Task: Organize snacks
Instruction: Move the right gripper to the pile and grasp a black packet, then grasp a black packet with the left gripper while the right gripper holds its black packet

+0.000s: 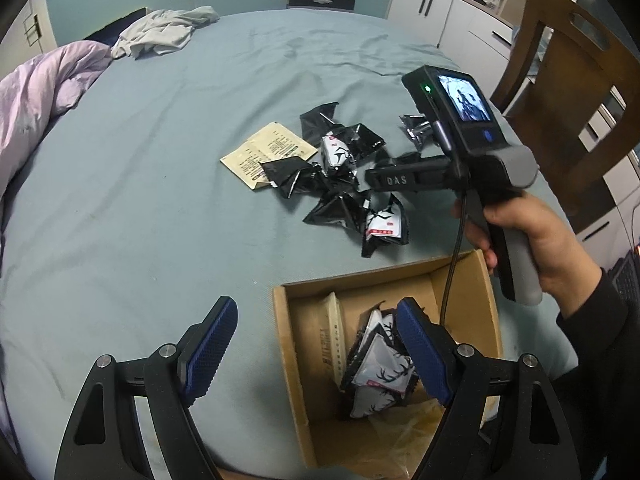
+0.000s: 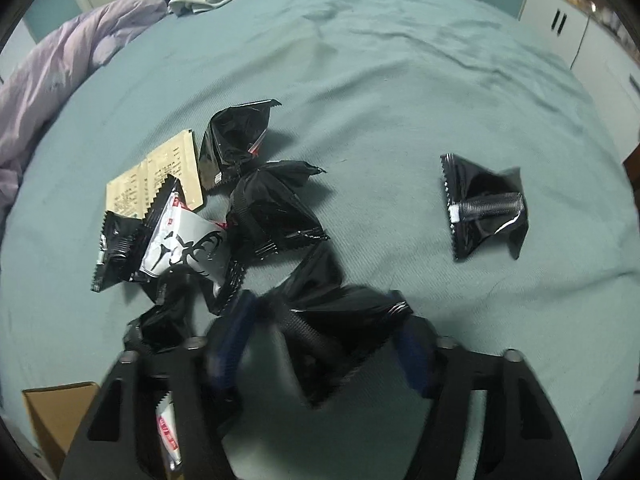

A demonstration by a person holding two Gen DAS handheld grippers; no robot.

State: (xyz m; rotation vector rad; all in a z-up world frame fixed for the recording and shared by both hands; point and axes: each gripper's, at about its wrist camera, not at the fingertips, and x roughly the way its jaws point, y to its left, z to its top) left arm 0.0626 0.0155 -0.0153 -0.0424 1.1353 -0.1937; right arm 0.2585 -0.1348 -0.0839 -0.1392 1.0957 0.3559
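Several black and white snack packets (image 1: 340, 168) lie in a heap on the blue-grey bed sheet, with a beige packet (image 1: 268, 152) beside them. A cardboard box (image 1: 288, 344) holds a few white packets (image 1: 380, 376). My left gripper (image 1: 316, 352) is open and empty, hovering over the box's left wall. My right gripper (image 2: 320, 344) shows blurred, its jaws apart around a black packet (image 2: 336, 320) at the heap's near edge; its body (image 1: 404, 180) shows in the left wrist view. One black packet (image 2: 484, 208) lies apart to the right.
A lilac duvet (image 1: 40, 92) is bunched at the left. Grey clothes (image 1: 160, 32) lie at the far edge. A wooden chair (image 1: 568, 80) and white cabinets (image 1: 440, 12) stand to the right of the bed. The box corner (image 2: 52, 412) shows at lower left in the right wrist view.
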